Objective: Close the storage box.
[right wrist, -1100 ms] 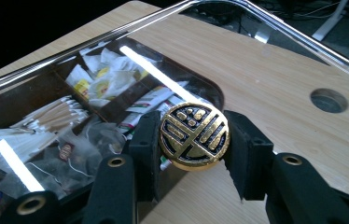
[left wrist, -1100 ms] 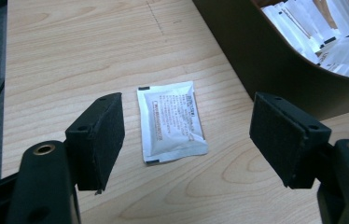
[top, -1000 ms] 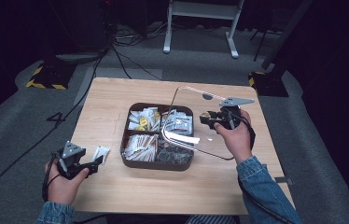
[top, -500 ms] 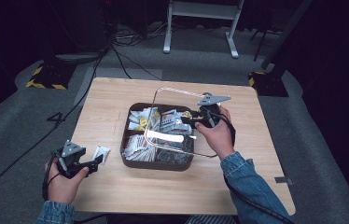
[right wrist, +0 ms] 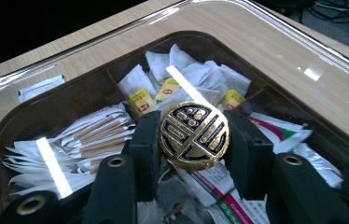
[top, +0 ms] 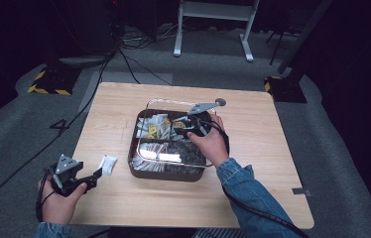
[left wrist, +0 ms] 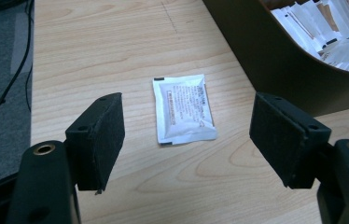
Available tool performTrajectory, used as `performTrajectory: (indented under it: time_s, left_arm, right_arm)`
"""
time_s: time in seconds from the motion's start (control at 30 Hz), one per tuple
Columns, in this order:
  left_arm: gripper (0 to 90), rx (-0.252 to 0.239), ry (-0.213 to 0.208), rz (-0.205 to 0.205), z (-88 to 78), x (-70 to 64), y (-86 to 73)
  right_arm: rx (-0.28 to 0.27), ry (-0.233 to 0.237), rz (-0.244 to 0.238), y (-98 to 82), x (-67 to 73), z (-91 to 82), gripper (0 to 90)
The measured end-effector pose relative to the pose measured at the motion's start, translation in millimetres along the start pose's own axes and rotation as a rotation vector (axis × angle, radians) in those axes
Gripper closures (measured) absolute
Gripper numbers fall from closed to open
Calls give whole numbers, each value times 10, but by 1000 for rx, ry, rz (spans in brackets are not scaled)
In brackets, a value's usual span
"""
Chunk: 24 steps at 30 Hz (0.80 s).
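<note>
While the right hand-held gripper [right wrist: 192,140] pinches the gold round knob [right wrist: 194,135] of the clear lid [top: 171,157], its jaws pressed against both sides of the disc, the lid hangs over the brown box [top: 166,171] and looks not yet seated on it. That is where trouble could start: the hold is on a small, smooth knob alone, so a tilt of the wrist could let the lid swing or slip out, and a corner coming down off the rim could catch on the box wall or knock the box across the tabletop [top: 253,163]. Some packets stand high in their sections, and one caught under the lid's edge would keep it from closing flat.

Inside, the box is split into compartments. One holds white tea bags with yellow tags [right wrist: 141,101], another long paper stick packets [right wrist: 93,133], and nearer the gripper lie flat printed sachets [right wrist: 275,128].

Well apart from this, the left hand-held gripper [left wrist: 186,140] hovers with jaws spread and nothing between them, aimed at a single white sachet [left wrist: 184,108] lying flat on the tabletop just beside the box; if left there, it ends up shut outside.
</note>
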<state>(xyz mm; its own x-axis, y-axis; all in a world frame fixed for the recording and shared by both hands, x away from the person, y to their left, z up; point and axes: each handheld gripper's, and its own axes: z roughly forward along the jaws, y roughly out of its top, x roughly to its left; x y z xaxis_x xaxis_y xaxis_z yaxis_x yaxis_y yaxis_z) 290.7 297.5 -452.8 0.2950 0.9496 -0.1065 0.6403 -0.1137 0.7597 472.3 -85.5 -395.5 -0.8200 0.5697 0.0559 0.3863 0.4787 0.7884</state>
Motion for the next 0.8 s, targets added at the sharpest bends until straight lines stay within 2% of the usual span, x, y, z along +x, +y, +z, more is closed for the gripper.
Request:
performTrajectory:
  time_s: [0.43,0.8]
  left_arm:
    - [271,6,22,-22,-107,57,-117]
    - [270,5,27,-26,-127,77,-131]
  right_arm:
    - [24,15,-10,-39,96,325,591]
    - [40,6,-14,-103,132,473,592]
